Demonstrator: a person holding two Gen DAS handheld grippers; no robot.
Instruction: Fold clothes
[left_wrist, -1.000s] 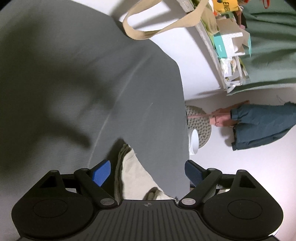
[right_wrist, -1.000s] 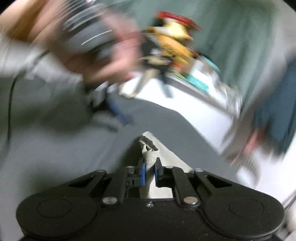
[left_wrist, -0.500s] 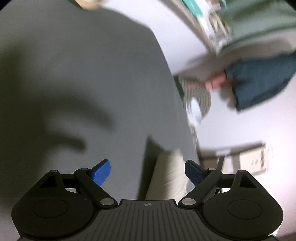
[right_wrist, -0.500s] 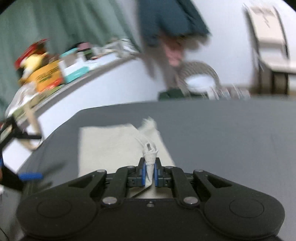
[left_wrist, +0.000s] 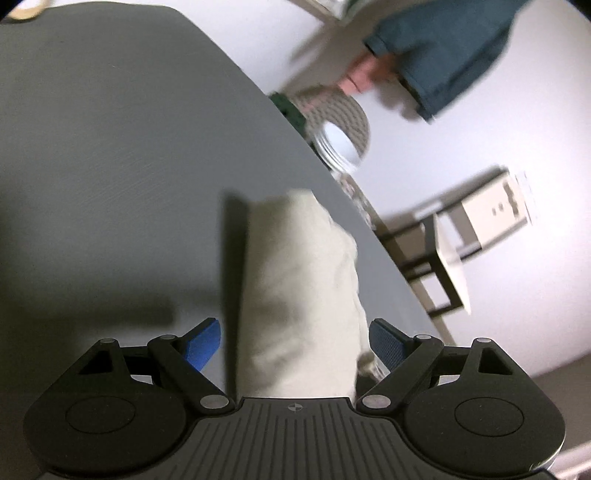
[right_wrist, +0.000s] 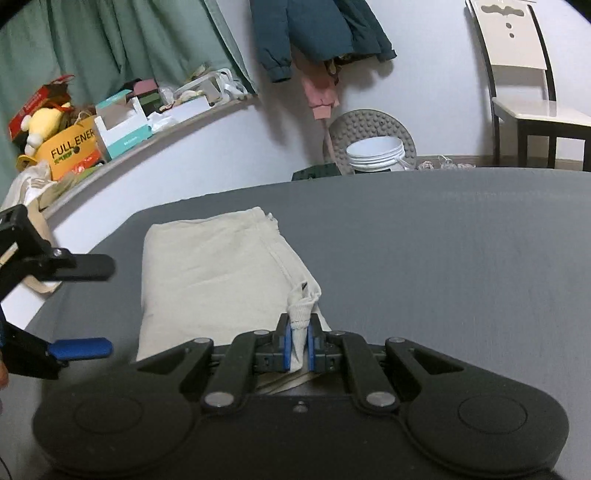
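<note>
While right gripper (right_wrist: 299, 338) pinches cream garment (right_wrist: 214, 273), left gripper (left_wrist: 295, 341) gapes wide

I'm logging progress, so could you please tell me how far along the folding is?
Done: the cream fabric garment lies folded into a compact rectangle on the grey table. In hand: the right gripper pinches its near corner; the left gripper is open above it. Left: releasing that corner, perhaps one more fold.

A cream garment (right_wrist: 218, 273) lies on the dark grey table (right_wrist: 443, 240). Beyond the table, a white bucket (right_wrist: 375, 155) fronts a grey studded disc (right_wrist: 369, 125). Above the bucket hang a teal jacket (right_wrist: 314, 33) and a pink cloth (right_wrist: 321, 96); green curtains (right_wrist: 110, 40) hang left of the jacket.
</note>
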